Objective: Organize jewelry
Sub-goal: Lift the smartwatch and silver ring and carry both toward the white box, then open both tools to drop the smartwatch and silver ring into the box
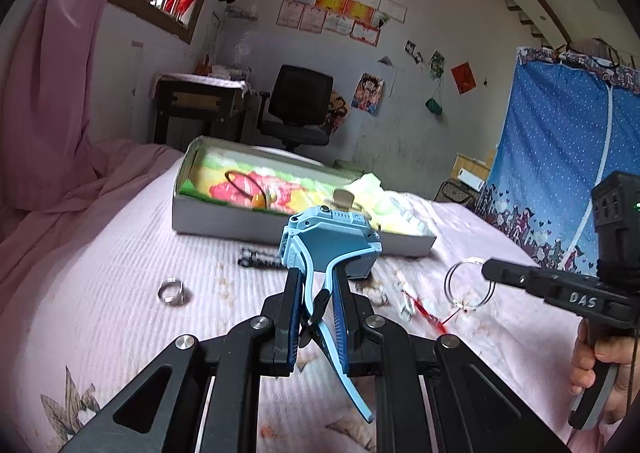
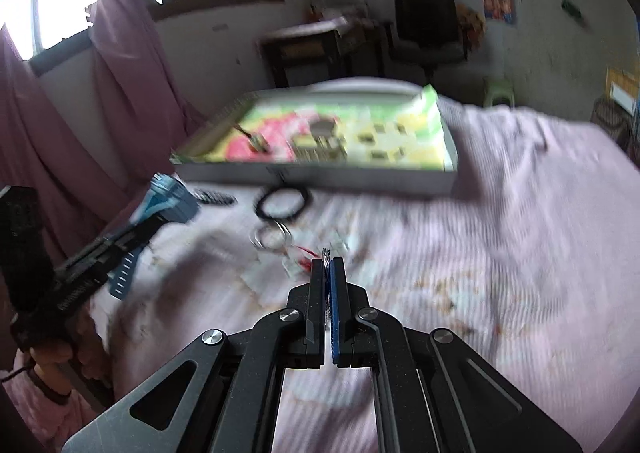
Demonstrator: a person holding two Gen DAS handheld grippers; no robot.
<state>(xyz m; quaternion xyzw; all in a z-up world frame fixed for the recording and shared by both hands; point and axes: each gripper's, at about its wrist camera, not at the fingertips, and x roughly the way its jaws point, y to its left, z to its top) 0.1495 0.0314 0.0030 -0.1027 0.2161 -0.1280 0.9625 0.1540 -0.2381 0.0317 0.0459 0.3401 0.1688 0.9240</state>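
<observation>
My left gripper (image 1: 317,273) is shut on the strap of a light blue watch (image 1: 332,243) and holds it above the pink bedspread, short of the shallow box (image 1: 224,219). My right gripper (image 2: 329,263) is shut on a thin silver bangle (image 1: 466,285), whose edge shows between its tips (image 2: 326,255); the gripper also shows in the left wrist view (image 1: 486,271). The box (image 2: 320,179) holds a bright cloth, a black cord pendant (image 1: 248,189) and several small pieces. A silver ring (image 1: 172,291), a black beaded piece (image 1: 258,257) and a red-thread item (image 1: 424,313) lie on the bed.
A black bracelet (image 2: 283,204) and silver rings (image 2: 270,239) lie on the bed in front of the box. Pink bedding is bunched at the left (image 1: 60,181). A desk (image 1: 200,105) and office chair (image 1: 298,109) stand beyond the bed. The right wrist view is blurred.
</observation>
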